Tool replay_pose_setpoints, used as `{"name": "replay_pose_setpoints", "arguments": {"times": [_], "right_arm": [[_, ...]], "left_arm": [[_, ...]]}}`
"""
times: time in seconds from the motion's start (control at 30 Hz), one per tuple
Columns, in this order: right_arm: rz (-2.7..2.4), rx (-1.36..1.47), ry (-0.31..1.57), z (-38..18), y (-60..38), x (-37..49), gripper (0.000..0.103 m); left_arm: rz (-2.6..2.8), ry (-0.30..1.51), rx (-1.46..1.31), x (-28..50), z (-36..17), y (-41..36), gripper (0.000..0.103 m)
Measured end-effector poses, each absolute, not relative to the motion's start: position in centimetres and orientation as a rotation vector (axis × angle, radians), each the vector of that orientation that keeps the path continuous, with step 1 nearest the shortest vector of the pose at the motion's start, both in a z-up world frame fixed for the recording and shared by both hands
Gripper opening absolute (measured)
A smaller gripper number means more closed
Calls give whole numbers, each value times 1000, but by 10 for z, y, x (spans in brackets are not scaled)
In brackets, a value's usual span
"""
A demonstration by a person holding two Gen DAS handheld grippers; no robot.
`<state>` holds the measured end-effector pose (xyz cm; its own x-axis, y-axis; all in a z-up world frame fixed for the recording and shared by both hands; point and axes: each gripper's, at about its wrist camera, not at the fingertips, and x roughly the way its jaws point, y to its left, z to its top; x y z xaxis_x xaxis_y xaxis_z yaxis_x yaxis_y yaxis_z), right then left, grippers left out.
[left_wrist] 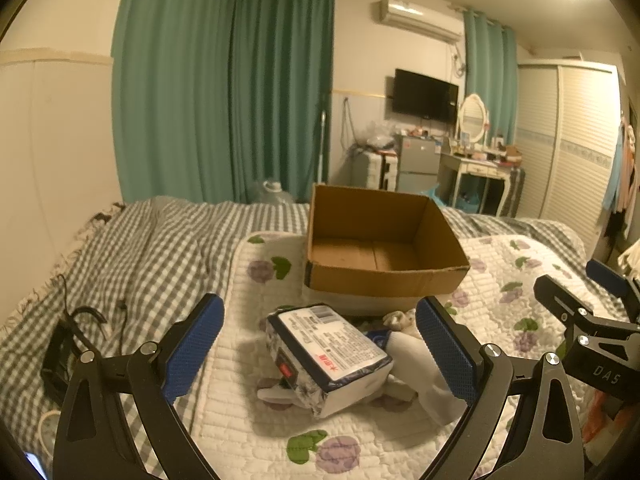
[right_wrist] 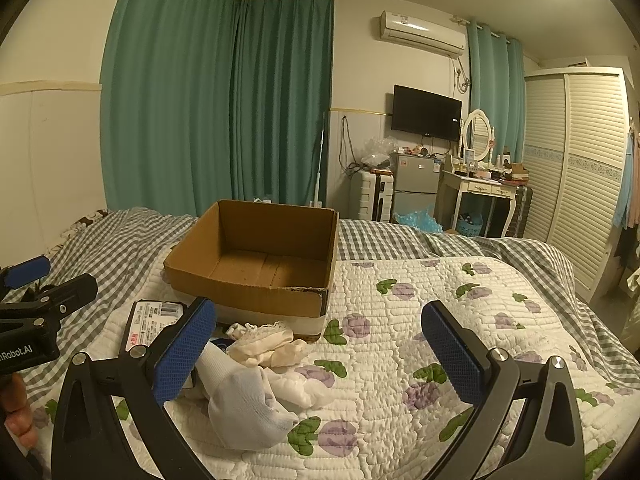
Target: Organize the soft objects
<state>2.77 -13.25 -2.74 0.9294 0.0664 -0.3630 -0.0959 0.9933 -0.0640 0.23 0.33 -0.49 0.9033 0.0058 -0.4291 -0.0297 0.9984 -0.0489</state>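
- Fingers (left_wrist: 446, 350) of the left gripper (left_wrist: 320, 354) are spread wide in the left wrist view, blue pads far apart, gripping nothing and touching nothing.
- Dead ahead between them lies the tissue pack (left_wrist: 328, 358) on the quilt (left_wrist: 520, 280), tipped up on its side, label uppermost.
- Its long axis runs on a slant, from far left down to near right, so it sits crosswise to a straight closing line; I'd say a small twist of the wrist is needed first.
- A white sock (left_wrist: 424, 368) pokes out just right of the pack, close by the right-hand pad.
- Straight beyond, the cardboard box (left_wrist: 384, 280) stands open and bare inside, well within a forward carry.
- The right gripper's black frame shows at the right edge, set apart from the pile.
- Over to the right wrist view: the right gripper (right_wrist: 320, 354) is likewise released, fingers (right_wrist: 450, 354) wide, with bare quilt (right_wrist: 440, 288) between them.
- The soft things lie to its left, not ahead: the white sock (right_wrist: 244, 412) sits low by the left pad, which overlaps it in the picture; contact I cannot tell.
- Cream lace socks (right_wrist: 268, 340) are bunched just beyond it, in front of the cardboard box (right_wrist: 256, 280).
- The tissue pack (right_wrist: 154, 320) is half hidden behind that pad, further left.
- The left gripper (right_wrist: 28, 280) shows at the far left edge with a hand (right_wrist: 18, 412) below it.
- My call: the left is lined up on the pack; the right must swing left for the socks.
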Motion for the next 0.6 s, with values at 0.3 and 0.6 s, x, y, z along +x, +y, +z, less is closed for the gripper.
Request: {"name": "replay_pose_setpoints", "arguments": {"times": [0.3,0.6], "right_arm": [[85,-82,370,-28,-133,28,103],[84,-83,373,-28,-132,28,103]], "left_arm": [[16,442,-51,2,-5,2,98],[15,445,-50,2,-6,0,98]]}}
